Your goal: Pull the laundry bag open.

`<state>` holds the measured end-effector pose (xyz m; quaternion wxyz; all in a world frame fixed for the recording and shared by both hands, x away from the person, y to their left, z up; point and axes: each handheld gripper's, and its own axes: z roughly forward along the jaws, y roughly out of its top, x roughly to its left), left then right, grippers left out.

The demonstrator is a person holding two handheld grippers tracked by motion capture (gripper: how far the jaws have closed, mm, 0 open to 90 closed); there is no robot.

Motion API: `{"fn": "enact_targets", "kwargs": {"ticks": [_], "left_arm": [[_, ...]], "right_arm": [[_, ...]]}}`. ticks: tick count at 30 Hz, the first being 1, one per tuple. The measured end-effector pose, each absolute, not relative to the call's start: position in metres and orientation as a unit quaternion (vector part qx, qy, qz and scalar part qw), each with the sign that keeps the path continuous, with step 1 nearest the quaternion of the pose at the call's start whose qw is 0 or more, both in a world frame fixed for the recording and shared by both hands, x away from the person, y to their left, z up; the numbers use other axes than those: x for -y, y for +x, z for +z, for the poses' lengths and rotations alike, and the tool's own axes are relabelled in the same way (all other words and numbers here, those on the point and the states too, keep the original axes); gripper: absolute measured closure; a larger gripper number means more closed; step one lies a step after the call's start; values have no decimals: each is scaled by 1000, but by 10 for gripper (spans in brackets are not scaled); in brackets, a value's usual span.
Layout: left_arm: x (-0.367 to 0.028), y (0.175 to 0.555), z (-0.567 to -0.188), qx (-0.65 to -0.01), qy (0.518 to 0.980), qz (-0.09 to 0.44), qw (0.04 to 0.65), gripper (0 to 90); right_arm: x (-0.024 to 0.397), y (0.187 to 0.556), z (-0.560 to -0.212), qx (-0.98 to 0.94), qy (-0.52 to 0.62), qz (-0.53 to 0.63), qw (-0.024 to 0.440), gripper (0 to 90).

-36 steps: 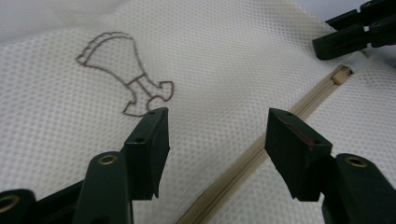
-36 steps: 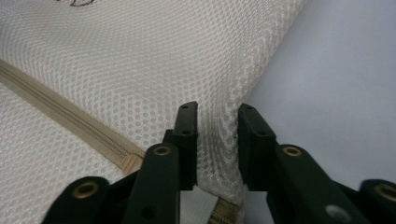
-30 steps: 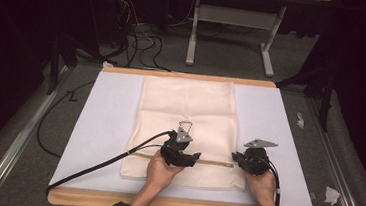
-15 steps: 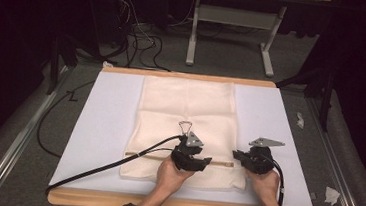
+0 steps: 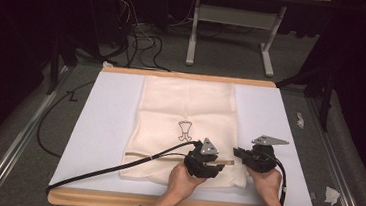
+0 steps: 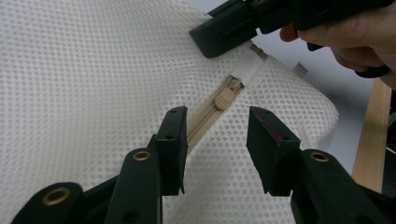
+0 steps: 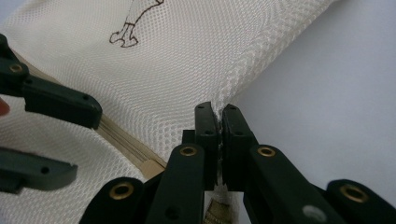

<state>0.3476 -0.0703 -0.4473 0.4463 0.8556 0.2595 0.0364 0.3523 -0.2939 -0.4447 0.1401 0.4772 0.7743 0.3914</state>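
1. Mesh bag: flat on the white desk, near edge close to the person's side. Zipper across the near part of the bag, long axis parallel to the near desk edge in the high view.
2. Right gripper: fingers clamped together on the side seam of the mesh bag at the zipper's right end. Fabric pinched between the pads, pinning that end.
3. Left gripper: fingers partway apart, having just been closing. Nothing pressed between the pads, with the zipper tape passing under the left finger's tip and the gap.
4. Key relation: zipper pull just ahead of the left fingertips, in line with the gap and apart from both pads. In the left gripper view, zipper axis diagonal from the gap up and right to the right gripper's fingers.
5. Pull tab flat on the tape, free end pointing back along the zipper toward the left fingers, slider body on the far side, near the clamped end.
6. Nearer hand: the left, by far, while the right is occupied holding the bag.
7. Judgement: short advance along the zipper axis needed before closing. Closing here likely to catch tape or mesh, not the pull.
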Motion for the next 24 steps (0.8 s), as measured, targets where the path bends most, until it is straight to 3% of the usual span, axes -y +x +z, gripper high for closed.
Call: {"fn": "enact_targets", "kwargs": {"ticks": [24], "left_arm": [[90,355,-467,-278,859,28,430,624]], "right_arm": [[288,352,-439,-773,470,407,128,881]]}}
